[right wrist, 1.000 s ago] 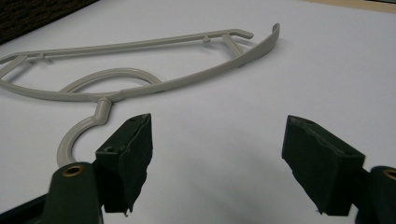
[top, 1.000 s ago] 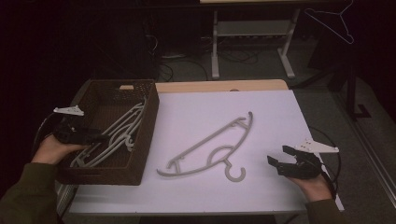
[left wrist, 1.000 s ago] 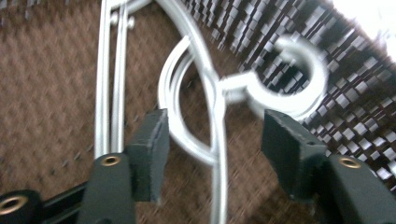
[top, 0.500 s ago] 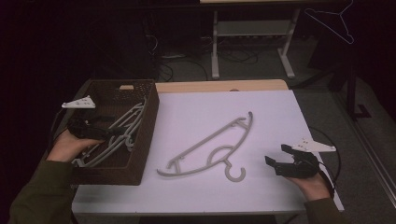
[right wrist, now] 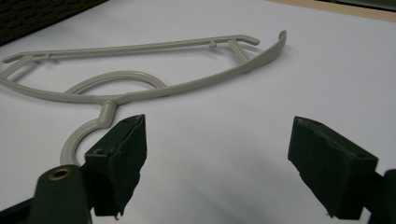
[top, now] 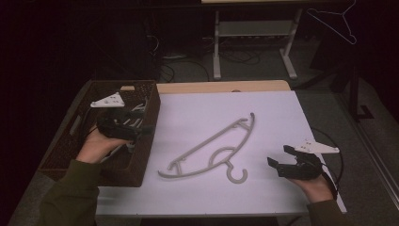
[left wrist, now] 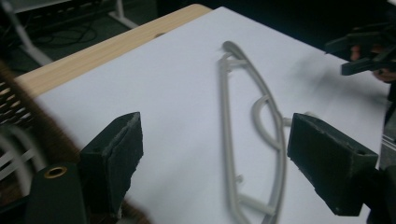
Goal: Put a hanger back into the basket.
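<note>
Left tool point(top: 141, 121) lifted from basket point(top: 61, 155); hanger point(top: 211, 148) beyond.

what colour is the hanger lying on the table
Pale grey plastic hanger, lying flat on the white table; the right gripper view shows it best.

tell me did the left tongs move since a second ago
Yes: the left tongs moved from the basket's left side toward its right wall, empty, jaws just opening.

My left gripper point(top: 134, 123) sits raised at the left, jaws just opened wide with nothing between them — forearm reaching in from below. My right gripper point(top: 283, 159) rests low at the right, jaws apart, empty, pointing left
</note>
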Tool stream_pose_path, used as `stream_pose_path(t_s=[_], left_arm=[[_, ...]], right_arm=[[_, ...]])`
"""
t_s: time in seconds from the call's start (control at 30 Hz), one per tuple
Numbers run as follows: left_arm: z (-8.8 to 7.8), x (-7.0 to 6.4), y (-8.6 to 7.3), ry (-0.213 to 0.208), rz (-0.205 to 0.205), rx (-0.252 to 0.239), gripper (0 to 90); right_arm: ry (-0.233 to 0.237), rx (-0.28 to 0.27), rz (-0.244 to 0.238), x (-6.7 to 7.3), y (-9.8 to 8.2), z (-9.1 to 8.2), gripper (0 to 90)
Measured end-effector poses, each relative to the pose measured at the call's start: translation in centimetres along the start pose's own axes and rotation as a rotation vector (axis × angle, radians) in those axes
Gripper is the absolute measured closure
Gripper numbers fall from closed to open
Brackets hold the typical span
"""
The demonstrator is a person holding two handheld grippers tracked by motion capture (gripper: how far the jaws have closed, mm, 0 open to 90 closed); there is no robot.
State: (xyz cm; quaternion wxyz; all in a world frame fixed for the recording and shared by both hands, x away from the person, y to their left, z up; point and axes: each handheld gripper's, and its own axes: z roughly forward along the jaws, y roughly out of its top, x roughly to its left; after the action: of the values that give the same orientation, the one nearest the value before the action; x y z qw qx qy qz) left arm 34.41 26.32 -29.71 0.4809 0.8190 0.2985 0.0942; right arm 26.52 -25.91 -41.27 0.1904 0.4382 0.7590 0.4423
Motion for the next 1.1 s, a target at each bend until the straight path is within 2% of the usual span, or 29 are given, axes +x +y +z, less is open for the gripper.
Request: stream_pose_path(t_s=[0.27,0.47,0.6,0.87,0.97,1.1], left_arm=[[3.5,-3.2,1.3,-0.064,0.037,-0.001,18.0],[6.3,-5.2,1.1,-0.108,0.048,-0.003,18.0],[8.3,-6.5,0.6,-0.129,0.06,0.004,18.0],[11.4,-8.0,-1.1,-0.146,0.091,0.057,21.2],[12.4,-8.1,-1.9,-0.136,0.122,0.105,23.9],[13.5,-8.1,-3.1,-0.146,0.107,0.134,25.7]], right_arm=[[0.002,-0.003,-0.001,0.0,0.0,0.0,19.2],[0.01,0.002,-0.005,0.2,0.1,0.0,19.6],[0.034,0.006,-0.016,0.7,0.3,0.2,21.8],[0.061,0.014,-0.036,1.3,0.5,0.7,22.5],[0.066,0.017,-0.039,1.4,0.5,0.9,22.7],[0.08,0.024,-0.037,1.6,0.5,0.9,26.0]])
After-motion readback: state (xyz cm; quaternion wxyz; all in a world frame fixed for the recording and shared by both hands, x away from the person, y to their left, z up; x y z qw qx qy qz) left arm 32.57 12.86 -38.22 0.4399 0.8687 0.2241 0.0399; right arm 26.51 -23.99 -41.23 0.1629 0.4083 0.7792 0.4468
